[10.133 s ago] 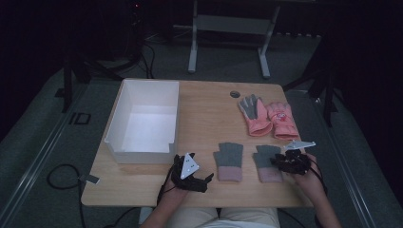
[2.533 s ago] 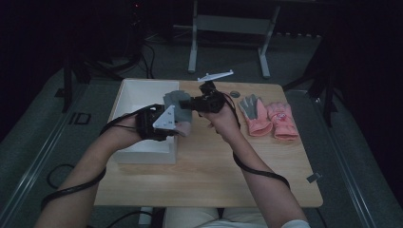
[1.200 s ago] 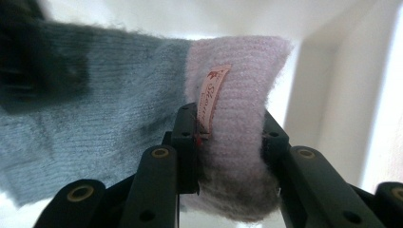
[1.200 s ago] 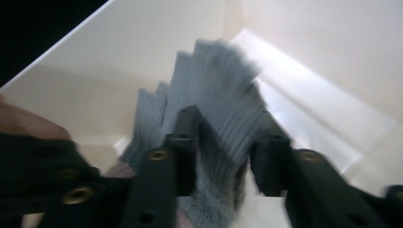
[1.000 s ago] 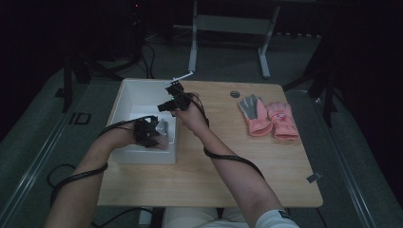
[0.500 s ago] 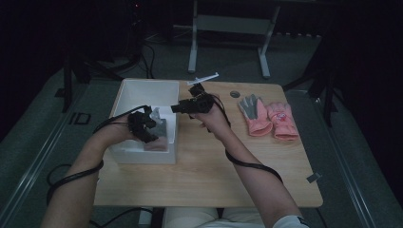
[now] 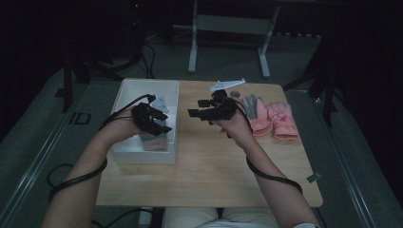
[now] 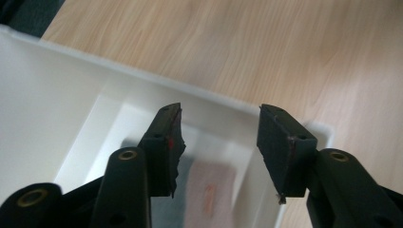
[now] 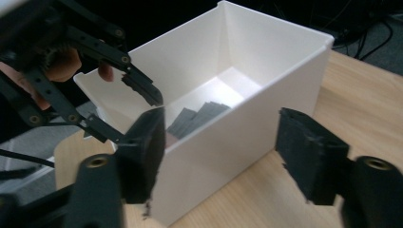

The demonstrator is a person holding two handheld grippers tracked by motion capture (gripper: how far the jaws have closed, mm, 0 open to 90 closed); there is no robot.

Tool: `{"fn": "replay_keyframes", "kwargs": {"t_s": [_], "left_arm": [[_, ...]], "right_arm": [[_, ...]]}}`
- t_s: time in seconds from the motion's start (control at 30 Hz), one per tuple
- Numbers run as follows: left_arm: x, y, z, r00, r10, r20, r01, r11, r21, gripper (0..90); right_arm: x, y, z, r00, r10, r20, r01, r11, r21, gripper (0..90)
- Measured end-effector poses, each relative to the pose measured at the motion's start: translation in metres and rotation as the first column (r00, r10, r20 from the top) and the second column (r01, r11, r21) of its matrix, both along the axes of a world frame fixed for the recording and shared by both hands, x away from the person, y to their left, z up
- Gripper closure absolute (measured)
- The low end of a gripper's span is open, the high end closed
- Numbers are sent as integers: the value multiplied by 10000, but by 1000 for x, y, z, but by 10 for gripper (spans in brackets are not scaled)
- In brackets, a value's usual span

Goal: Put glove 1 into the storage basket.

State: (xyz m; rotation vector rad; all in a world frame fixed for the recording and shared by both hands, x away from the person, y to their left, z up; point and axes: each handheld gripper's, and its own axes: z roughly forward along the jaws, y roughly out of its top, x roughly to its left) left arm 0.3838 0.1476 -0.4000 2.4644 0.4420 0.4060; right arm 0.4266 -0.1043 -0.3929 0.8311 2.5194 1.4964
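left gripper [image 7: 159,124]: jaws apart (empty) | right gripper [image 7: 199,114]: just opening, empty

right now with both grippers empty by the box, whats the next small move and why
Probably swing the right gripper across to the pink gloves lying on the table. The grey gloves already lie inside the white box, both grippers' jaws have just been opening with nothing between them, and the left gripper hangs above the box.

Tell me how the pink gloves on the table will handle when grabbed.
The pink gloves lie flat and limp on the table, so they will probably flop and sag from a pinch. Knit fabric likely grips well, looks light, and shouldn't roll or break.
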Motion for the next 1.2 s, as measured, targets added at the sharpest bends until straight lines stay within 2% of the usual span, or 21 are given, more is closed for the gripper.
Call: {"fn": "replay_keyframes", "kwargs": {"t_s": [0.1, 0.17, 0.27, 0.33, 0.37, 0.4, 0.43, 0.47, 0.57, 0.6, 0.7, 0.73, 0.77, 0.8, 0.83, 0.87, 0.93, 0.97, 1.03, 1.07, 1.2], "left_arm": [[-2, -14, 1, 9999, 51, 123, -50, 10000, -83, 514], [-4, -23, 2, 9996, 172, 223, -170, 9998, -132, 515], [-6, -38, 4, 9994, 209, 260, -207, 9998, -77, 522], [-8, -49, 5, 9992, 246, 310, -245, 9997, -29, 521], [-8, -49, 5, 9992, 246, 310, -245, 9997, -29, 521], [-12, -64, 5, 9985, 403, 359, -400, 9992, -74, 516], [-12, -64, 5, 9985, 403, 359, -400, 9992, -74, 501], [-16, -78, 2, 9974, 595, 395, -593, 9982, -62, 491], [-18, -83, 0, 9975, 579, 408, -576, 9983, -71, 490], [-24, -103, -14, 9989, 405, 256, -401, 9990, -178, 491], [-30, -119, -28, 9993, 367, 20, -366, 9990, -271, 475], [-30, -119, -28, 9993, 367, 20, -366, 9990, -271, 455], [-33, -128, -38, 9992, 377, -102, -380, 9989, -288, 437], [-33, -128, -38, 9992, 377, -102, -380, 9989, -288, 426], [-35, -134, -46, 9982, 554, -212, -561, 9979, -322, 418], [-36, -136, -50, 9977, 599, -332, -614, 9970, -469, 417], [-38, -138, -54, 9969, 717, -323, -732, 9962, -462, 402], [-41, -141, -62, 9961, 810, -354, -827, 9954, -477, 402], [-42, -142, -65, 9954, 868, -409, -890, 9944, -561, 301], [-47, -146, -75, 9949, 856, -538, -895, 9932, -747, 237], [-55, -151, -98, 9930, 643, -988, -748, 9915, -1068, 53]], "right_arm": [[0, -18, -8, 9998, 8, -206, -3, 9997, 230, 228], [1, -30, -13, 9992, -50, -405, 68, 9989, 456, 210], [1, -48, -21, 9996, -246, -159, 251, 9991, 337, 208], [1, -62, -25, 9988, -428, -233, 437, 9983, 392, 205], [1, -62, -25, 9988, -428, -233, 437, 9983, 392, 205], [1, -80, -27, 9966, -826, -57, 828, 9958, 380, 178], [1, -80, -27, 9966, -826, -57, 828, 9958, 380, 178], [0, -93, -27, 9943, -1066, 92, 1062, 9937, 354, 155], [-2, -103, -28, 9946, -1039, -75, 1041, 9939, 358, 157], [-5, -117, -31, 9945, -958, -431, 975, 9945, 382, 170], [-11, -131, -33, 9955, -862, -394, 878, 9953, 405, 128], [-13, -134, -33, 9954, -909, -291, 918, 9953, 313, 121], [-15, -138, -34, 9947, -1015, -161, 1017, 9947, 158, 121], [-15, -138, -34, 9947, -1015, -161, 1017, 9947, 158, 121], [-18, -146, -36, 9937, -1111, -145, 1112, 9938, 75, 122], [-19, -150, -38, 9933, -1149, -94, 1149, 9934, 42, 137], [-20, -155, -39, 9918, -1276, -41, 1276, 9918, -33, 171], [-22, -160, -39, 9885, -1507, 148, 1508, 9885, -114, 225], [-24, -173, -42, 9790, -1998, 398, 2007, 9794, -214, 312], [-25, -179, -43, 9733, -2230, 546, 2247, 9741, -256, 356], [-27, -193, -48, 9500, -2917, 1114, 3000, 9516, -669, 452]]}}
